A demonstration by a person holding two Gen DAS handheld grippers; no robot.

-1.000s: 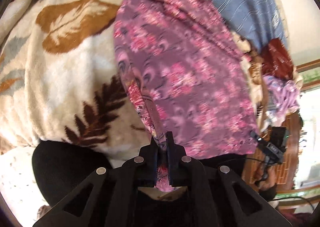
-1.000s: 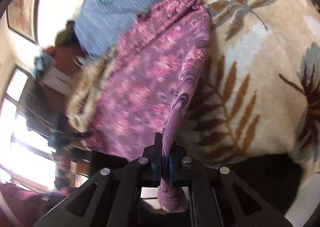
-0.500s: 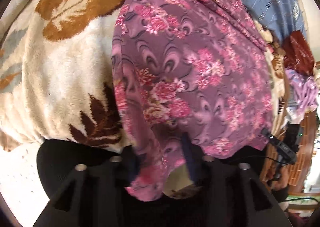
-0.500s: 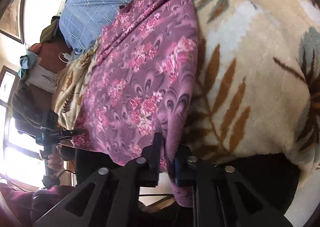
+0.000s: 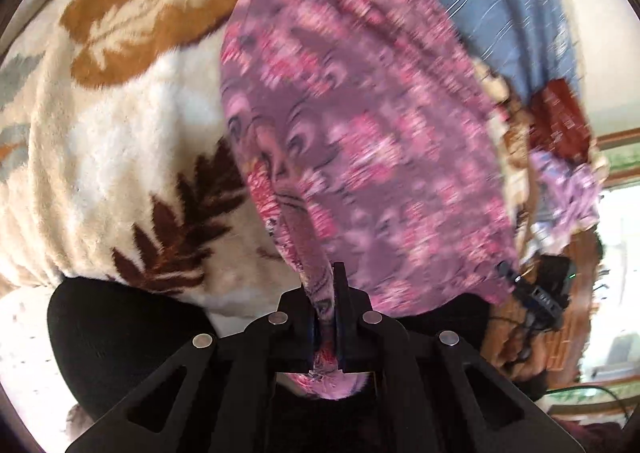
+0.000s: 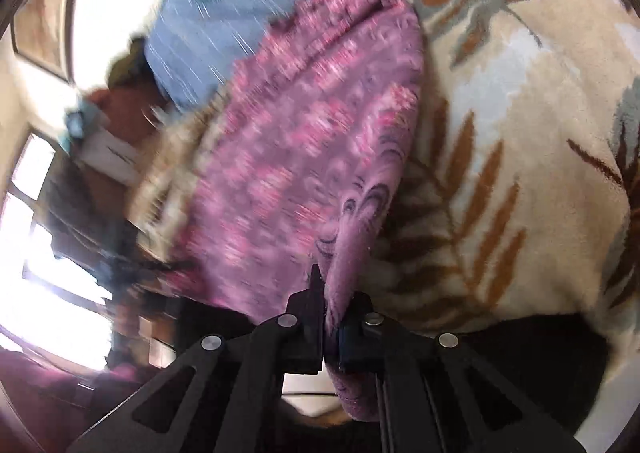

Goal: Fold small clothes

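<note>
A purple garment with pink flowers lies spread over a cream blanket with leaf prints. My left gripper is shut on the garment's near left corner, with cloth bunched between the fingers. My right gripper is shut on the garment's near right corner; the garment stretches away from it across the blanket. Both views are motion-blurred.
A blue striped shirt lies beyond the garment, also in the right wrist view. A dark red cloth and a lilac cloth are heaped at the right. A black cushion edge sits below the blanket.
Half a second ago both grippers looked opened with the garment draped over the fingers. Now both are shut on its near corners and the cloth is pulled taut toward me.
</note>
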